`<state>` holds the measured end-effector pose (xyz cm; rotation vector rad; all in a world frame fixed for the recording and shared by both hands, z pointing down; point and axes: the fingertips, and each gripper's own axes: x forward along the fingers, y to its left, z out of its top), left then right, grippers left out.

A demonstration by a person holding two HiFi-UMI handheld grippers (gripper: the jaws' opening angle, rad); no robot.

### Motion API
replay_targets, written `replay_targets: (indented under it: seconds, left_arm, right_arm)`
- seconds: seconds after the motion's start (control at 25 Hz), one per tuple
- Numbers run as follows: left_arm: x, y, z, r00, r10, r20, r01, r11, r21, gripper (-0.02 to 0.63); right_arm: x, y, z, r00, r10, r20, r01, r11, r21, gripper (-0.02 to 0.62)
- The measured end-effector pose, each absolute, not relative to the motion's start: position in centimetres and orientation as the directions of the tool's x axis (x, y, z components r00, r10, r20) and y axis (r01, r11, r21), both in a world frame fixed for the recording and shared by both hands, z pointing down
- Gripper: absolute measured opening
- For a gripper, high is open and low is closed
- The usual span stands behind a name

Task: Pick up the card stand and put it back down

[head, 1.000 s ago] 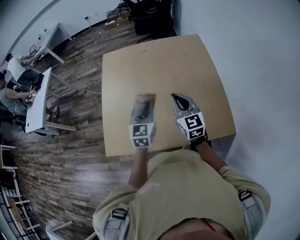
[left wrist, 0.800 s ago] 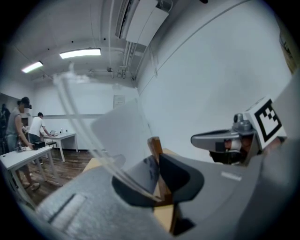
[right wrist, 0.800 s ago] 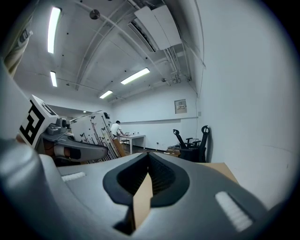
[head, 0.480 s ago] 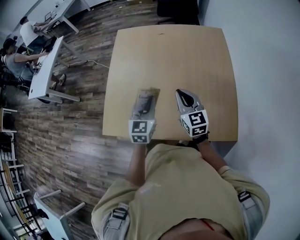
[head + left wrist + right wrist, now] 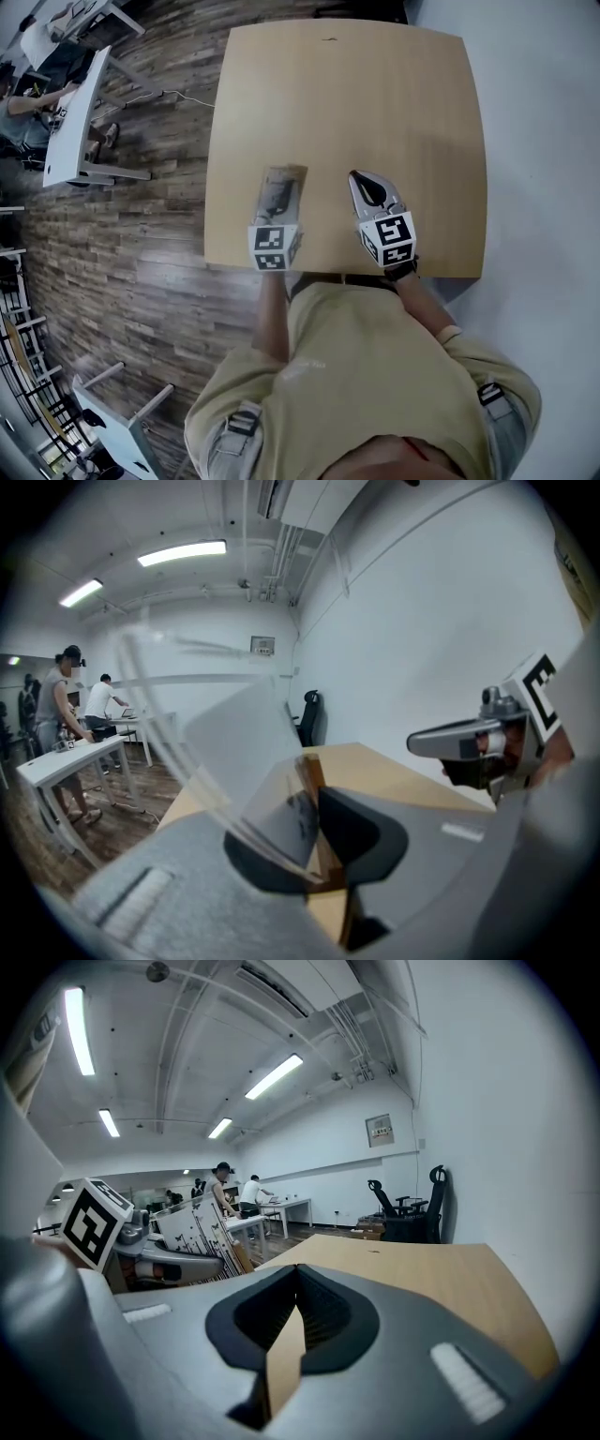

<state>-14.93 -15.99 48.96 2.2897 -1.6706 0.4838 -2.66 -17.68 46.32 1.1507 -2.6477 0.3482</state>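
Two tools hang over the near part of the surface [image 5: 412, 112], and only one carries anything. The left tool [image 5: 314, 817] is closed down narrow on the card stand [image 5: 239, 747]. Its pads seem to pinch low down, where the wooden base [image 5: 312, 771] meets the clear panel [image 5: 187, 733], and the panel leans off to one side. In the head view the stand is over the near left part of the surface, close to the near edge; whether its base touches the surface I cannot tell. The right tool [image 5: 298, 1283] is closed with nothing between its pads, just beside the left one.

As I judge the risks, letting go while the stand is tilted or off the surface would tip it over. So close to the near edge, it could then drop to the floor [image 5: 122, 281]. Such a narrow pinch could also let the stand twist or slide.
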Motion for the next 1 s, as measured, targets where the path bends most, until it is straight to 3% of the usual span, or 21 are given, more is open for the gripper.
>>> replay_targets:
  seconds: [0.36,1.0]
  left_arm:
    - [-20.0,-22.2,51.2,0.286,-0.852,0.438,-0.953,-0.3,0.038,0.044]
    - [-26.5,-31.8,57.9,0.399,-0.782,0.478,-0.895,-0.446,0.016,0.044]
  right_arm:
    - [-6.5,-22.6,47.6,-0.644,-0.678,0.354,-0.753,0.645,-0.135,0.003]
    - [-10.7,-27.8,54.4,-0.571,-0.67,0.475,-0.807,0.563,-0.176,0.003]
